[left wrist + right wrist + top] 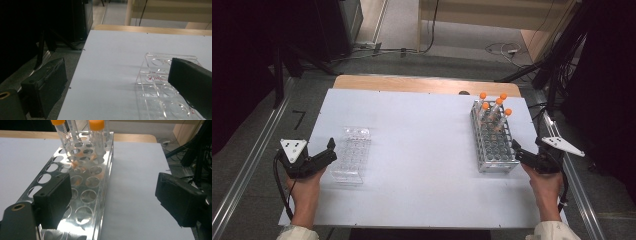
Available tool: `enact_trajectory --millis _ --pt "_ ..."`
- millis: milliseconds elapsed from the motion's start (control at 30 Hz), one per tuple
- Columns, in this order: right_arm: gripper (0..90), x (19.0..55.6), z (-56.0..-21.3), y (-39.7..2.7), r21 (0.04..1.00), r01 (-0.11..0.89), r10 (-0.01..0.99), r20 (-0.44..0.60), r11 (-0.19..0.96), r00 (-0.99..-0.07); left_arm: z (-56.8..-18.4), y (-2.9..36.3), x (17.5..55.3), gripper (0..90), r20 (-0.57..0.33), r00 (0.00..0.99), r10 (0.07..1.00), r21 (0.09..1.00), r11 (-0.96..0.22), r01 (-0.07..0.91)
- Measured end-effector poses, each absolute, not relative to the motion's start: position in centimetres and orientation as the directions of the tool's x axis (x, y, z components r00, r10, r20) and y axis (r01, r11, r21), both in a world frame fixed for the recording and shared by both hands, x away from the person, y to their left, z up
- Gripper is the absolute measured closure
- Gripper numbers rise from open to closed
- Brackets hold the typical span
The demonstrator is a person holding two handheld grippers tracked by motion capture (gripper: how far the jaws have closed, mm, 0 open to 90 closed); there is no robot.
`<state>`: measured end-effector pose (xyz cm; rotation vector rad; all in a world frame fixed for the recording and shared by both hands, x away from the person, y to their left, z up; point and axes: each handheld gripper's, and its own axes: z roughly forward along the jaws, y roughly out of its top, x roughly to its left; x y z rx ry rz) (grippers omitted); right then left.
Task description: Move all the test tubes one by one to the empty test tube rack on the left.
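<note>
A clear plastic rack [351,152] with empty round holes lies on the left of the white board [422,150]. My left gripper [332,151] is level beside its near left corner, open and holding nothing. In the left gripper view the clear rack [162,82] sits by the right jaw of the left gripper [117,87], and the other jaw hangs past the board's edge. On the right stands a metal tube rack [493,135] with several orange-capped tubes [494,112] at its far end. My right gripper [517,151] is open at its near right corner. The right gripper [116,200] straddles the metal rack's [82,182] right edge below the tubes [96,135].
The board lies on a wooden table [427,84] whose far edge shows. Metal rails [247,170] run along both sides on the floor. Dark stands and cables [557,75] crowd the right and back. Bare board lies between the two racks.
</note>
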<state>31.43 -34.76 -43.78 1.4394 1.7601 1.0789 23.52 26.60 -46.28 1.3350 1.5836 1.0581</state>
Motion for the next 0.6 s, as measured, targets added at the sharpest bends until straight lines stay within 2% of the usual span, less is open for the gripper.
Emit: enact_trajectory --millis 200,433,600 --pt "19.5 33.8 -44.1 -35.4 0.880 0.471 0.962 0.077 0.057 -0.261 -46.4 26.7 23.6 2.6 -0.053 -0.132 0.990 0.938 0.094 0.332" --pt "22.1 36.1 -44.7 -35.0 0.889 0.453 0.961 0.069 0.062 -0.267 -46.4 26.6 23.7 2.6 -0.049 -0.138 0.989 0.938 0.093 0.333" --pt "28.7 37.8 -45.2 -35.0 0.887 0.455 0.959 0.051 0.084 -0.277 -46.4 26.5 23.7 2.6 -0.042 -0.135 0.990 0.936 0.086 0.340"
